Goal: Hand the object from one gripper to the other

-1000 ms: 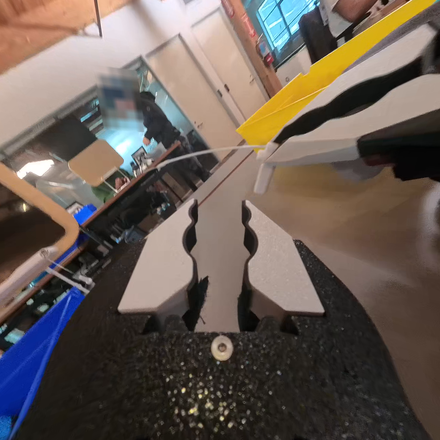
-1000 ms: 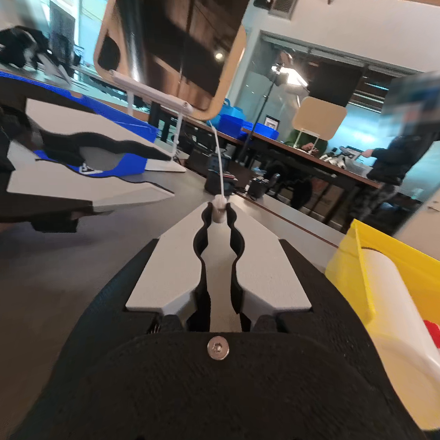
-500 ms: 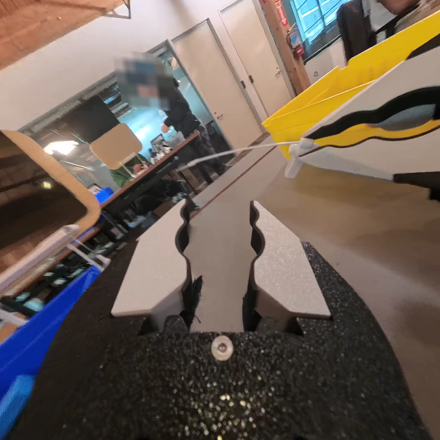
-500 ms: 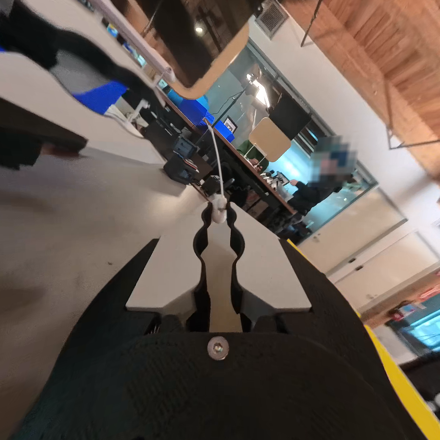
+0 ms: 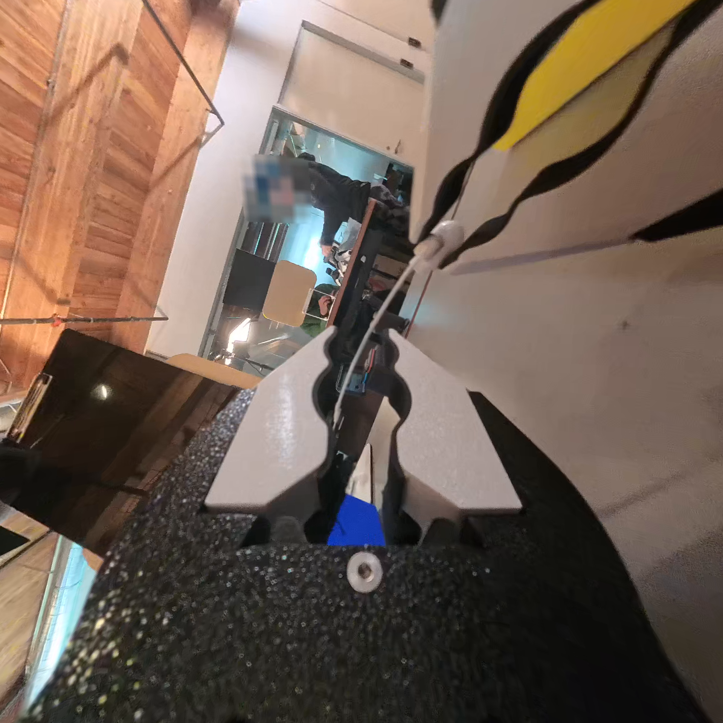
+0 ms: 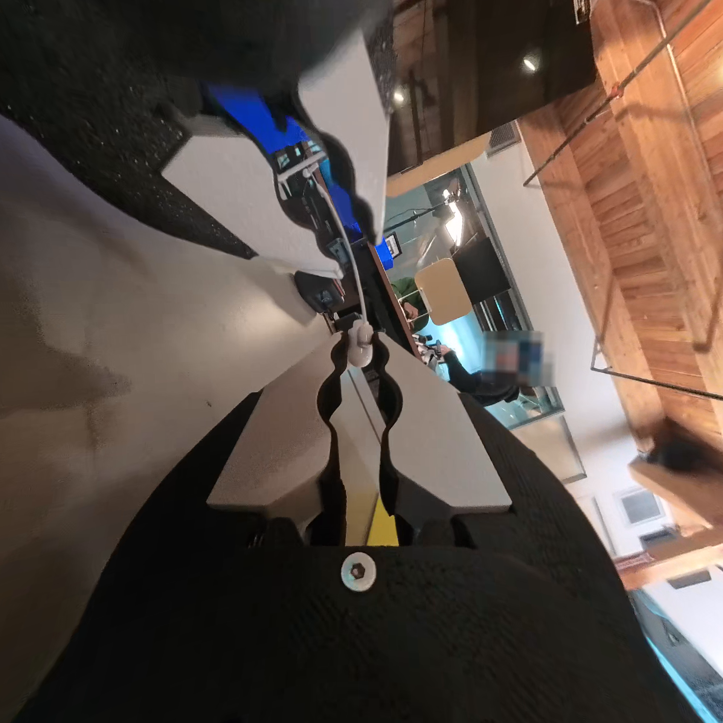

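The right hand-held gripper point(image 6: 362, 344) pinches the bulbous head of the thin white plastic cable tie point(image 6: 360, 344) at its fingertips; its tail runs between the spread, empty fingers of the left hand-held gripper point(image 5: 362, 344).

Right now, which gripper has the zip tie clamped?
The right gripper: its fingertips pinch the zip tie at the head. The left gripper is open, with the tie's thin tail lying loose between its fingers.
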`<state>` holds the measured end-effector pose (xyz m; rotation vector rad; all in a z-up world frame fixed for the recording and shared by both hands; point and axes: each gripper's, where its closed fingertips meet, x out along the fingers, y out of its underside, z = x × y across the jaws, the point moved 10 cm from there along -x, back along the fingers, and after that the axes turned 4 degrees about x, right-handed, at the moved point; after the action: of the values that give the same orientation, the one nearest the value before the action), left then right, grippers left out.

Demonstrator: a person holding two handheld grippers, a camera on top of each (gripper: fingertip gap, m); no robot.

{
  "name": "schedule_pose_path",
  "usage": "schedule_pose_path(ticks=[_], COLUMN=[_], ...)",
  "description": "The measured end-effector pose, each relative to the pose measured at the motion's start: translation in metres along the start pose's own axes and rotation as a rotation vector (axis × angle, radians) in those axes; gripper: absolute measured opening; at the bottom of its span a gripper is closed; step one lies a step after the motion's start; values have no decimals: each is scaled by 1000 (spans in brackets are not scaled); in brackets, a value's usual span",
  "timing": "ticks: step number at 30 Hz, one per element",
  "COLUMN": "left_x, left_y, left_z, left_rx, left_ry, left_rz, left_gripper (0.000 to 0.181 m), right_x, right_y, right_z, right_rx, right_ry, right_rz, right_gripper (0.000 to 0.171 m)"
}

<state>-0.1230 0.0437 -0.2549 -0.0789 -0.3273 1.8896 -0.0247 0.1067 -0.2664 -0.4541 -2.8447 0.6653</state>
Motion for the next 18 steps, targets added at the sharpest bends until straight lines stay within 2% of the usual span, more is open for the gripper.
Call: schedule_pose_path(ticks=[3,6,7,8,10,13,18], left_x=[1,1,2,2,2,2,3], left_y=[-1,-3,-3,-4,-6,-4,13], left_z=[-4,-5,-5,-4,1,9,23], left_rx=[18,-1,-26,-68,-174,-389,-776], left_ry=[37,64,81,98,114,149,171], left_rz=[3,10,11,1,-17,-49,-91], left_gripper=[0,0,0,0,0,0,0], right_x=[-1,-1,-2,-3,-4,-7,-16], right_y=[0,0,0,0,1,3,6], right_z=[-1,-4,-7,-9,-15,-23,-37], right_rx=[8,44,70,104,169,270,471], right_ry=[0,26,49,55,73,108,138], right_rz=[-4,-14,-26,-37,-50,-84,-172], right_gripper=[10,11,14,25,44,57,60])
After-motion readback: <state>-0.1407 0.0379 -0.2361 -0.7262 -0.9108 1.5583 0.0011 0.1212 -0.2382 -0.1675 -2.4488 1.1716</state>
